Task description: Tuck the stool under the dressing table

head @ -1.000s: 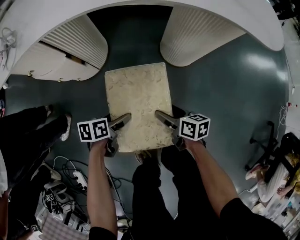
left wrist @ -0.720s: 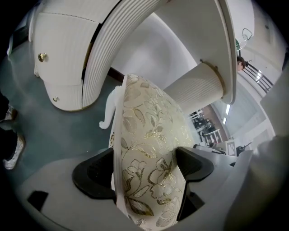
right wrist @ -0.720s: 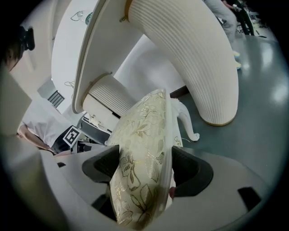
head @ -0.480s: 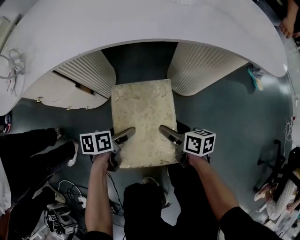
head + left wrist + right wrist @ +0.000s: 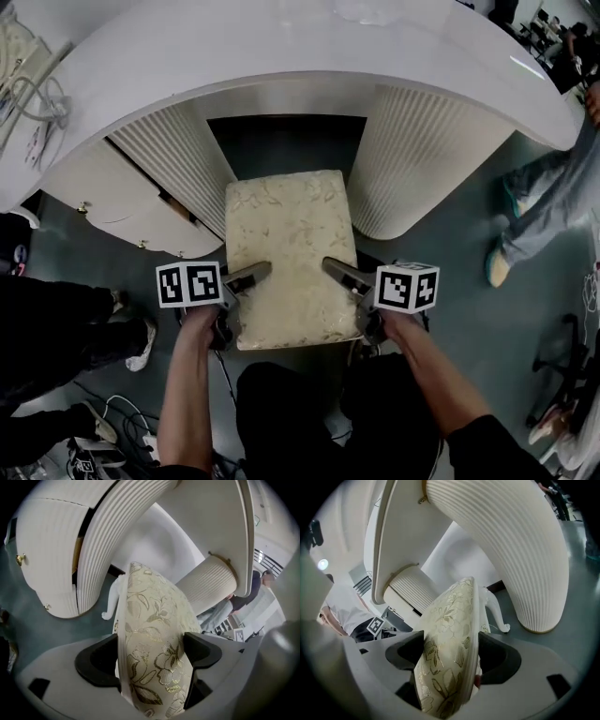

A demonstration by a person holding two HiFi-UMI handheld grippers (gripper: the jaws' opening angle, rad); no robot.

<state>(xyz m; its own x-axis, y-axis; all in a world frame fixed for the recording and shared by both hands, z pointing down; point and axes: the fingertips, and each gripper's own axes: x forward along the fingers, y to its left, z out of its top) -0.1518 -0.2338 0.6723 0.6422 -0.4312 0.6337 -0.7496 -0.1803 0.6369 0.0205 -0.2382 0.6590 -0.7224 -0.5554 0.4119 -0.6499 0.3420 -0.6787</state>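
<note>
Head view: stool point(image 5: 289, 253) stands at the mouth of the gap between the ribbed pedestals point(image 5: 178, 164), far edge just under the dressing table point(image 5: 281, 56) tabletop, near half out. Left hand-held gripper point(image 5: 246, 277) and right hand-held gripper point(image 5: 337, 272) each clamp a near side edge. Advice: push evenly and centred so the corners miss the pedestals. Recess depth too dark to judge.

Left gripper view: jaws pinch the cushion. One white leg point(image 5: 111, 604) shows; the others are hidden.

Right gripper view: jaws likewise tight on the cushion.
</note>
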